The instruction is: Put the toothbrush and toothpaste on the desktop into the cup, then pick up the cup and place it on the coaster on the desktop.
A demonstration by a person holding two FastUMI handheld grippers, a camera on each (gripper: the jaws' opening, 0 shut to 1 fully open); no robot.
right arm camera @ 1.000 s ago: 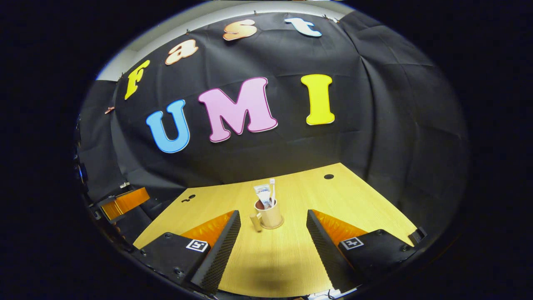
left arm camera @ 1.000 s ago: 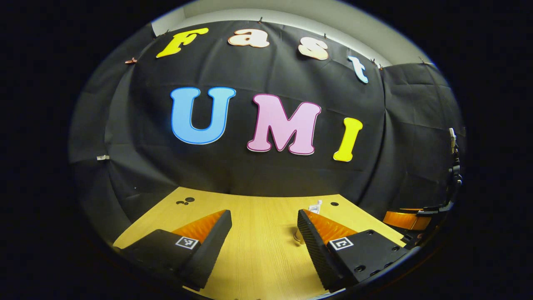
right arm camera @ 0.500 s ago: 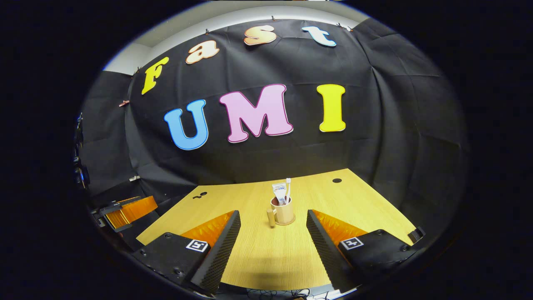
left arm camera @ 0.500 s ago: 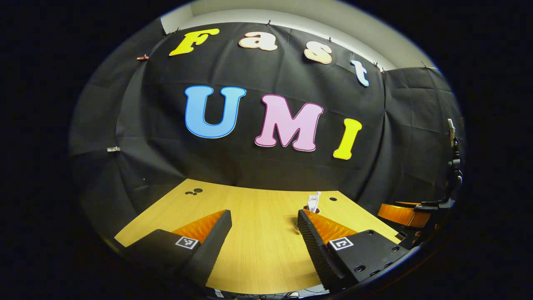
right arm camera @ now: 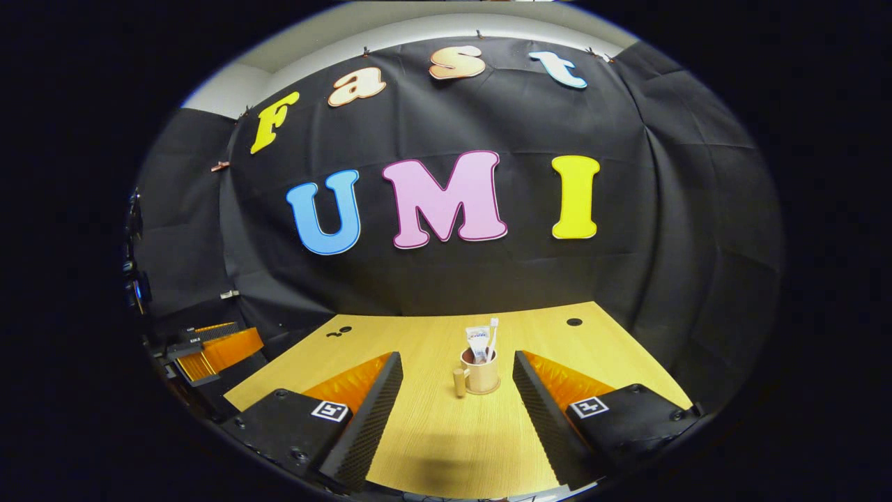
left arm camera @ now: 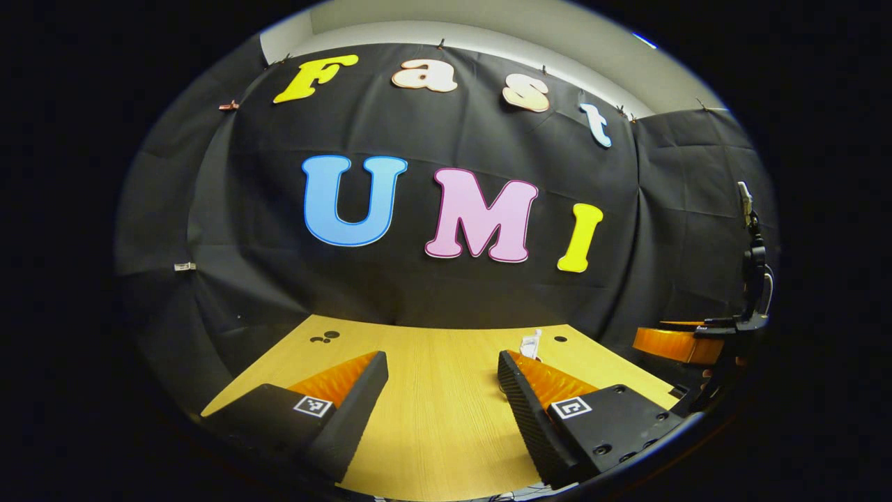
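My right claw (right arm camera: 456, 397) is open, its fingers wide apart above the counter (right arm camera: 446, 432), and holds nothing. Ahead of it, between the fingers but well apart from them, the cup (right arm camera: 480, 373) stands upright on the coaster (right arm camera: 481, 391), I think, though only a thin rim shows under it. The toothpaste (right arm camera: 478, 342) and toothbrush (right arm camera: 493, 336) stand in the cup. My left claw (left arm camera: 442, 390) is also open and empty. Behind its right finger, the toothpaste top (left arm camera: 530, 344) shows.
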